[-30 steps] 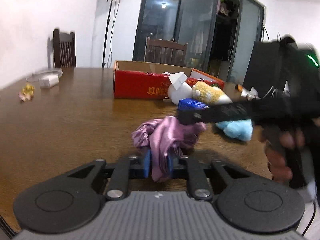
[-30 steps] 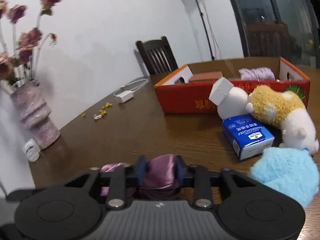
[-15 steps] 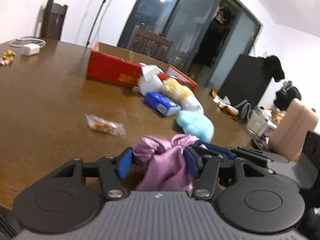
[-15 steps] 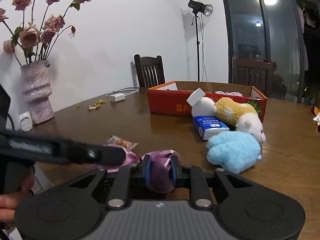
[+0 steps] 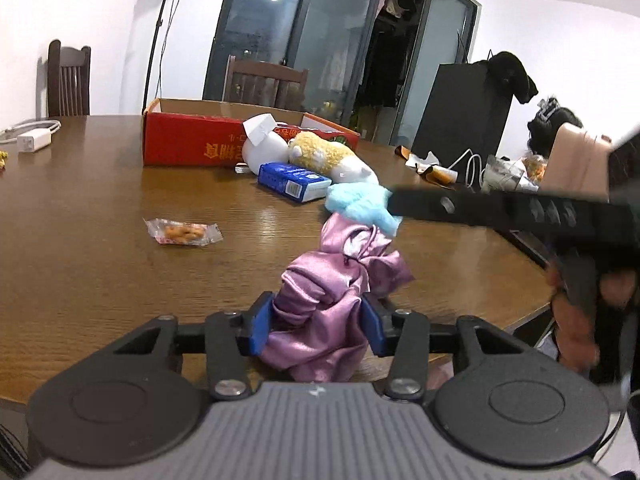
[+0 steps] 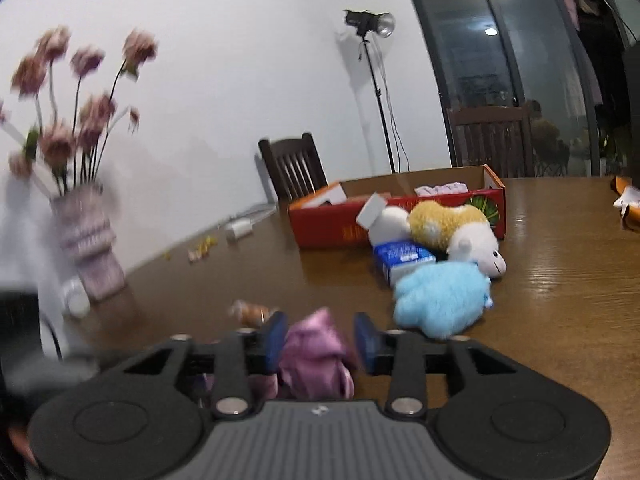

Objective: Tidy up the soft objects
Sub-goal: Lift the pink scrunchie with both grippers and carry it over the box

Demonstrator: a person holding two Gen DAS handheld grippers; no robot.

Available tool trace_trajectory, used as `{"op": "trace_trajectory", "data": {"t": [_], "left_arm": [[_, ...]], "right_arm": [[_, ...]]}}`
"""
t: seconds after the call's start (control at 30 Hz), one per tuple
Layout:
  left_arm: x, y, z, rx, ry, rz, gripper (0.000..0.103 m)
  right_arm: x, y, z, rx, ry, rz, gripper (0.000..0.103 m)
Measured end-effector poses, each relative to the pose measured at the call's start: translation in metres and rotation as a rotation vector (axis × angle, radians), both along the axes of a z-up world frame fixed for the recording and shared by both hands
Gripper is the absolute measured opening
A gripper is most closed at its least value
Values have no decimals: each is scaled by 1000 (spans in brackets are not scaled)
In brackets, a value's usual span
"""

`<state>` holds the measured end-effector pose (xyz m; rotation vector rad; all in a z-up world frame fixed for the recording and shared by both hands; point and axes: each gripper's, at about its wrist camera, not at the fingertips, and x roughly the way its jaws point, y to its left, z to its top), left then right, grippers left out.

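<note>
A crumpled purple satin cloth (image 5: 320, 312) lies near the front edge of the brown table (image 5: 80, 272). My left gripper (image 5: 316, 326) has its blue pads against both sides of the bunched cloth, and its jaws are closing. My right gripper (image 6: 320, 340) has the same cloth (image 6: 316, 356) between its pads, but its jaws are opening and a gap shows on the right side. In the left wrist view a right gripper finger (image 5: 460, 208) reaches in from the right, with a hand (image 5: 580, 304) behind it. A blue plush (image 5: 360, 206) (image 6: 440, 300) lies just beyond the cloth.
Farther back stand a red cardboard box (image 5: 188, 148) (image 6: 332, 224), a yellow-and-white plush (image 5: 324, 156), a white plush (image 5: 266, 146) and a blue tissue pack (image 5: 294, 182). A snack packet (image 5: 182, 232) lies left of the cloth. A vase of flowers (image 6: 90, 240) stands at the table's left.
The right gripper's jaws, tight on the cloth before, now stand apart from it. The left gripper's jaws hold a wider bunch than a second ago. Both views have swung sideways.
</note>
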<state>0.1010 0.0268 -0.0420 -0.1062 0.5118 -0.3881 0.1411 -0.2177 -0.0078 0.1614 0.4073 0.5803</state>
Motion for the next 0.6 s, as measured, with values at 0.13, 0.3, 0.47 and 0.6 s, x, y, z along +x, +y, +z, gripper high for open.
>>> {"op": "trace_trajectory", "data": {"t": [0.13,0.3,0.47,0.6], "left_arm": [[-5,2,2,11,-16,4,49],[-18,23,14,-93,-5,61,64],[-6,23,10,-131,92,64,64],[-3,14,5,-106,104,70,46]], "right_arm": [[24,16,-9,-23,62,31,46],[15,26,-28,-42,79,39,33],[-3,19,-34,-52,57,4,32],[-14,17,-33,-68,49,-5,31]]}}
